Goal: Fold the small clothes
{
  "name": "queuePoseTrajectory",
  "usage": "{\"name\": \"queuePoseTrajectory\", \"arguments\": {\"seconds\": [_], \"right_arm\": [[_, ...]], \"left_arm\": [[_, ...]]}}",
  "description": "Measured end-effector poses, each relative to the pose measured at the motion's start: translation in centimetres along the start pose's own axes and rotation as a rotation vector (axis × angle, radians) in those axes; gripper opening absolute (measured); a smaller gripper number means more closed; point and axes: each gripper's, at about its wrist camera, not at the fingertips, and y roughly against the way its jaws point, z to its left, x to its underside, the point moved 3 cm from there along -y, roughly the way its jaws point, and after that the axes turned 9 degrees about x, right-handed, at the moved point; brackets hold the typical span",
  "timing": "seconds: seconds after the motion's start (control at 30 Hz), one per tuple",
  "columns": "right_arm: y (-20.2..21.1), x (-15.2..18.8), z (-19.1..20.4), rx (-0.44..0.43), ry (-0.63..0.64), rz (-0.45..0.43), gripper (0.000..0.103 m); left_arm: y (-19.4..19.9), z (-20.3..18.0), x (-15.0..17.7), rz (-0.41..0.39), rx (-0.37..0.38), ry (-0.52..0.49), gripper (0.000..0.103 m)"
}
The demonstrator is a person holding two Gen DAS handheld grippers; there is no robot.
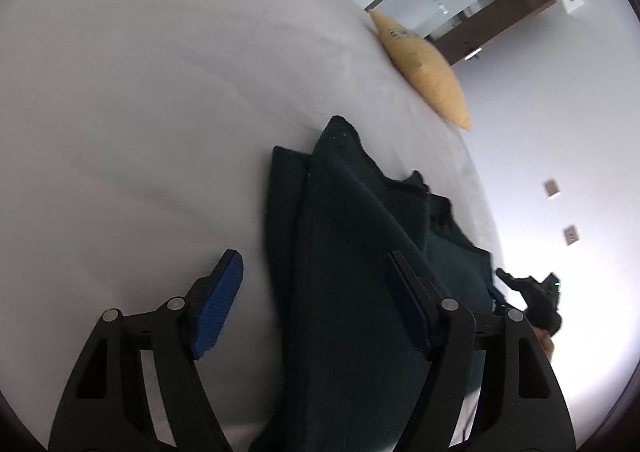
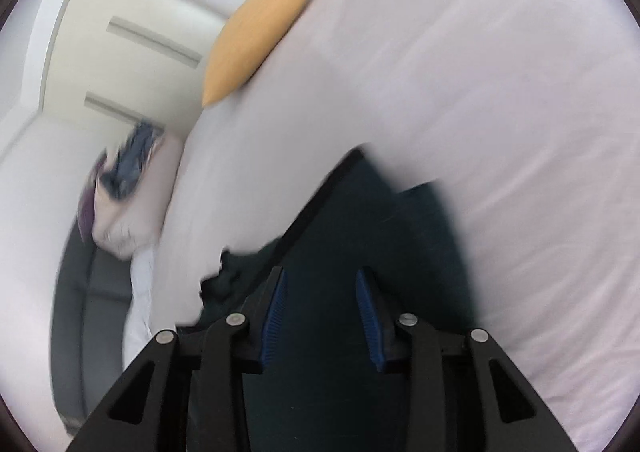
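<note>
A dark green garment (image 1: 352, 260) lies partly folded on the white bed sheet (image 1: 140, 112). My left gripper (image 1: 316, 284) is open above its near edge, with one blue pad (image 1: 218, 304) over bare sheet and the other over the cloth. In the right wrist view the same garment (image 2: 360, 252) fills the lower middle, blurred. My right gripper (image 2: 320, 304) is open with nothing between the blue pads (image 2: 276, 316), and cloth lies beneath them. The right gripper also shows in the left wrist view (image 1: 532, 292) at the garment's far side.
A yellow pillow (image 1: 424, 64) lies at the far edge of the bed, and it also shows in the right wrist view (image 2: 256, 36). A heap of other clothes (image 2: 128, 168) sits beyond the bed edge. White walls and cupboards stand behind.
</note>
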Motion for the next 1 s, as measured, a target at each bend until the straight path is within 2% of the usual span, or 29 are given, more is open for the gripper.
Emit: {"name": "queuePoseTrajectory", "arguments": {"seconds": [0.07, 0.13, 0.27, 0.33, 0.4, 0.43, 0.63, 0.73, 0.8, 0.87, 1.0], "right_arm": [[1.4, 0.0, -0.6, -0.008, -0.015, -0.03, 0.046], [2.6, 0.8, -0.1, -0.059, 0.02, -0.029, 0.047], [3.2, 3.2, 1.8, -0.12, 0.141, 0.03, 0.047], [3.2, 4.4, 2.7, -0.12, 0.203, 0.055, 0.047], [2.9, 5.1, 3.0, -0.109, 0.226, 0.073, 0.047], [2.7, 5.4, 3.0, -0.107, 0.223, 0.084, 0.047], [2.1, 6.2, 2.2, -0.091, 0.199, 0.109, 0.047], [1.9, 6.4, 2.1, -0.087, 0.198, 0.112, 0.047], [2.0, 6.5, 2.0, -0.084, 0.199, 0.114, 0.047], [1.8, 6.6, 2.2, -0.078, 0.201, 0.115, 0.047], [1.8, 6.6, 1.9, -0.063, 0.203, 0.113, 0.042]], "left_arm": [[1.9, -0.1, 0.7, 0.005, 0.041, -0.014, 0.072], [2.9, -0.5, 1.5, 0.03, 0.079, -0.048, 0.072], [3.7, -0.7, 3.1, 0.085, 0.074, -0.094, 0.071], [4.2, -0.4, 3.6, 0.105, 0.084, -0.082, 0.06], [4.2, -0.5, 4.2, 0.126, 0.094, -0.081, 0.039], [4.2, -0.7, 4.5, 0.137, 0.104, -0.085, 0.035], [5.1, -0.8, 5.6, 0.171, 0.118, -0.107, 0.033], [5.1, -1.0, 5.9, 0.179, 0.12, -0.111, 0.02], [5.5, -0.8, 6.2, 0.166, 0.109, -0.112, 0.009], [5.5, -0.8, 6.0, 0.136, 0.113, -0.098, 0.004], [6.2, -1.2, 6.9, 0.091, 0.102, -0.117, 0.004]]}}
